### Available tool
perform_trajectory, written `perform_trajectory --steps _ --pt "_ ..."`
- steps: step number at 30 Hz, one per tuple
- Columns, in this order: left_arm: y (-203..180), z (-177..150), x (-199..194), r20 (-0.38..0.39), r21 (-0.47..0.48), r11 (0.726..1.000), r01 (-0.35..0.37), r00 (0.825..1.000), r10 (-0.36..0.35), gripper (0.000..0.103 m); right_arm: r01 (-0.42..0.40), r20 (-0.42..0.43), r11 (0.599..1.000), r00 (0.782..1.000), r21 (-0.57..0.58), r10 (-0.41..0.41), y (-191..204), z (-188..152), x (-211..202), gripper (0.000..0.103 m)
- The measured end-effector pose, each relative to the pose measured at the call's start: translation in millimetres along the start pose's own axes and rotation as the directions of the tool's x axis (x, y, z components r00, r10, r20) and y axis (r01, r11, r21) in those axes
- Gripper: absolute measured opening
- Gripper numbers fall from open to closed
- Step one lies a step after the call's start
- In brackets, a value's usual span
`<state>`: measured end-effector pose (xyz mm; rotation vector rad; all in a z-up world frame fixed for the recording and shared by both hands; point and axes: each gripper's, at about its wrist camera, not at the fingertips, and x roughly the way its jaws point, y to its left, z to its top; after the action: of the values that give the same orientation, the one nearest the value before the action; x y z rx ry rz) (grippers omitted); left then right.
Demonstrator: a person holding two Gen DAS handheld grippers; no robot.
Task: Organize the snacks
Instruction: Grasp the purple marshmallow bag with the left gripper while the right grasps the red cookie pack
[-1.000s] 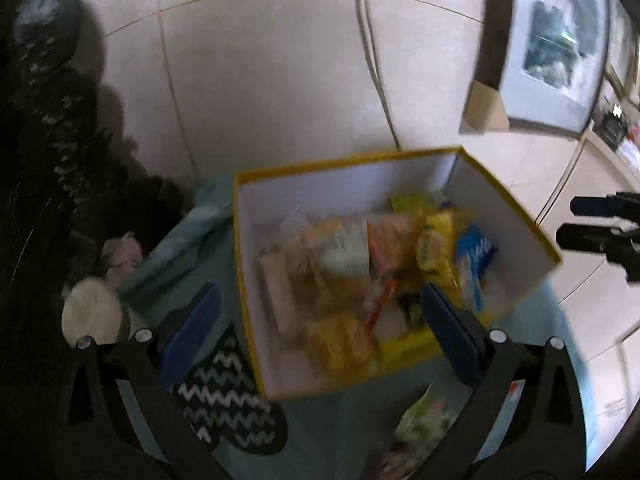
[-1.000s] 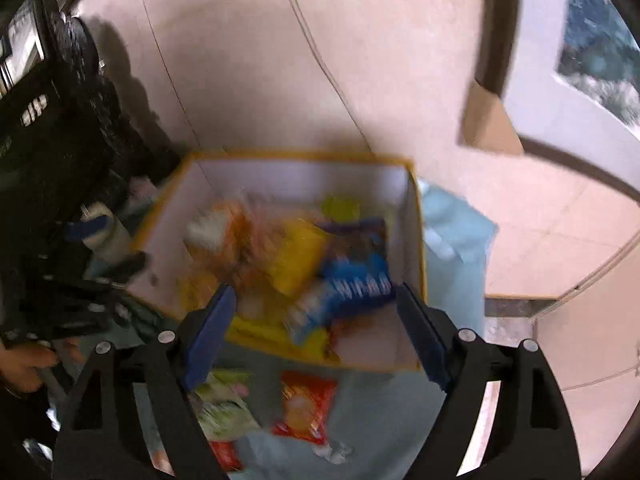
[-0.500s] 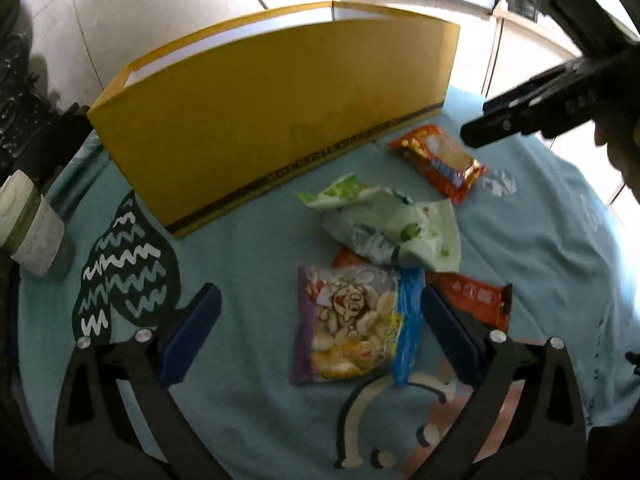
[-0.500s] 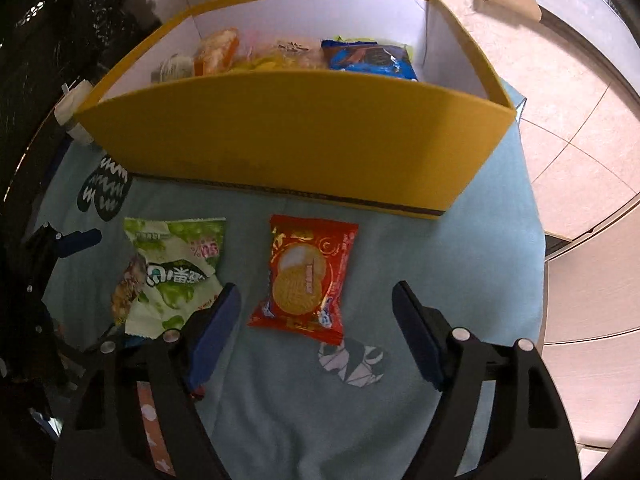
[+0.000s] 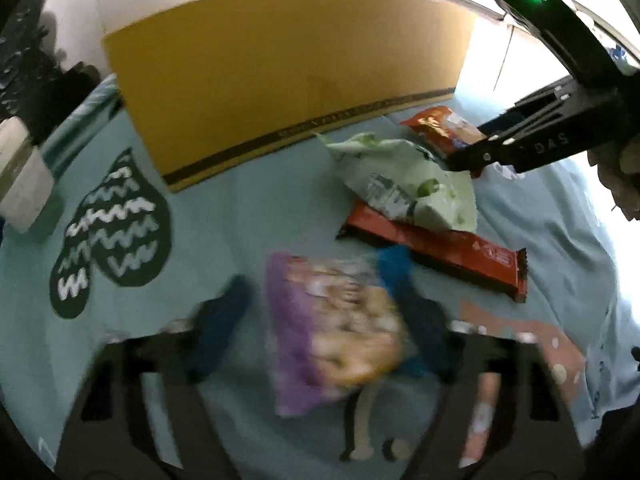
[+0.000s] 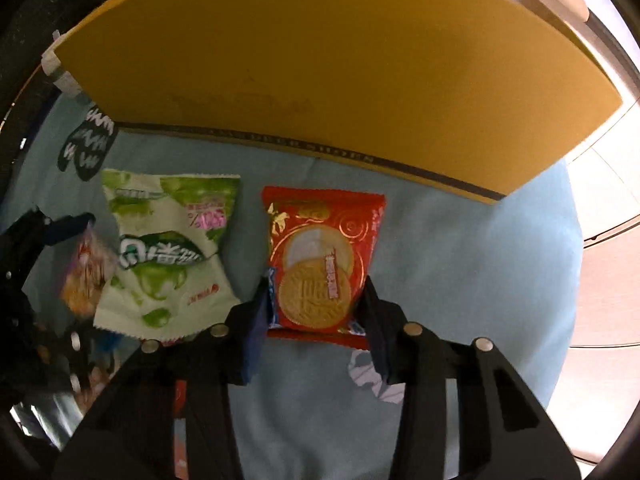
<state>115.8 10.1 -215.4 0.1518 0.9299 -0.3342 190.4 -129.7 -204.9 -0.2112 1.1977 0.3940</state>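
A round table draped in a light blue patterned cloth (image 6: 460, 264) fills both wrist views. At its far side stands a large yellow cardboard box (image 6: 320, 60), its near wall upright and edged at the base with a dark printed strip; its inside is hidden from both cameras. To the left of the box, at the cloth's edge, stands a pale cylindrical container (image 5: 20, 184).

Four snack packets lie on the cloth in front of the box. A pale green crinkled packet (image 6: 168, 252) rests left of centre, partly overlapping a long red-orange wrapped bar (image 5: 436, 254) that lies just beneath and nearer than it. A purple packet with yellow contents (image 5: 332, 328) lies nearest of all, blurred in the left wrist view. A red biscuit packet (image 6: 320, 256), printed with two round biscuits, lies right of the green one, apart from it.

The left gripper (image 5: 320, 328) straddles the purple packet; its jaws are closing, the right blue finger seeming to meet the packet's edge, the left finger (image 5: 220, 328) not yet touching. The right gripper (image 6: 314, 312) straddles the near end of the red biscuit packet; its jaws are closing, and both blue pads (image 6: 256, 324) sit against the wrapper's side edges.
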Motion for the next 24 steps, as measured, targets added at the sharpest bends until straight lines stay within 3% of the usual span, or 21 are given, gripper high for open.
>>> perform_trajectory --steps 2,14,18,19,20,21,22,24 --pt "6 -3 -5 0.006 -0.032 0.999 0.017 1.000 -0.017 0.043 -0.018 0.019 1.000 1.000 0.012 0.018 -1 -6 -6 0.044" --pt "-3 8 -58 0.163 -0.042 0.998 -0.038 0.986 0.044 0.036 -0.094 0.139 0.994 0.987 0.055 0.086 -1 -23 -62 0.044" --pt "-5 8 -45 0.090 -0.008 0.999 -0.048 0.995 0.048 0.037 -0.091 0.136 0.994 0.987 0.059 0.082 -2 -24 -69 0.044" --pt "-5 6 -38 0.072 0.006 0.999 -0.050 0.996 0.050 0.052 -0.089 0.133 0.994 0.988 0.064 0.080 -3 -25 -69 0.044" --pt "-6 3 -34 0.066 0.019 0.998 -0.058 0.996 0.057 0.075 -0.088 0.131 0.994 0.988 0.069 0.078 -3 -26 -70 0.044" --pt "-9 0 -28 0.058 0.041 0.997 -0.072 0.996 0.069 0.085 -0.086 0.126 0.994 0.989 0.072 0.077 -2 -27 -70 0.044" --pt "-11 -2 -21 0.047 0.055 0.995 -0.087 0.995 0.085 0.094 -0.085 0.123 0.994 0.990 0.074 0.076 -6 -30 -73 0.044" --pt "-11 -4 -6 -0.005 0.058 0.995 -0.081 0.997 0.081 0.094 -0.078 0.117 0.994 0.991 0.071 0.070 -9 -36 -77 0.044"
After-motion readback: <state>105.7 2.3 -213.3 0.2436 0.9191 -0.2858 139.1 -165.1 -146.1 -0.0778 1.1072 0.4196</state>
